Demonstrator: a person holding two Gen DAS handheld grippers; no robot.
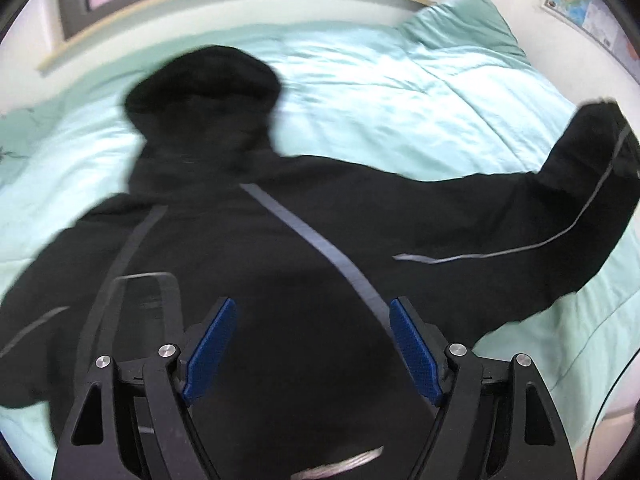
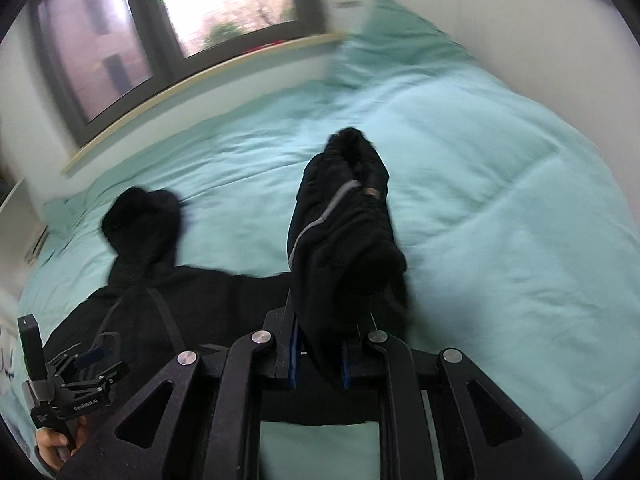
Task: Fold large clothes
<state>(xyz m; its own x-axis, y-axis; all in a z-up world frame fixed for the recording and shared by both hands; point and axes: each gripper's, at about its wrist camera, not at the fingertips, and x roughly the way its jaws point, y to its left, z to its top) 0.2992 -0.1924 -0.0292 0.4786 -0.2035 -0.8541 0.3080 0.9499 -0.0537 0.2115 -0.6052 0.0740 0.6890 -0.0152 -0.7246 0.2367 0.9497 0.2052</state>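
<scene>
A large black hooded jacket (image 1: 304,240) with grey reflective stripes lies back-up on a mint-green bed. Its hood (image 1: 204,92) points toward the window. My left gripper (image 1: 312,312) is open and empty, hovering above the jacket's back. My right gripper (image 2: 320,344) is shut on the jacket's right sleeve (image 2: 344,224) and holds it raised above the bed; the cuff sticks up past the fingers. That sleeve (image 1: 580,184) shows in the left wrist view lifted at the far right. The left gripper (image 2: 86,360) shows at lower left of the right wrist view, over the jacket body (image 2: 160,312).
The mint-green duvet (image 1: 400,92) covers the whole bed. A pillow (image 1: 460,28) lies at the far right corner. A window with a wooden sill (image 2: 192,76) runs along the far side. A map poster (image 1: 580,4) hangs on the right wall.
</scene>
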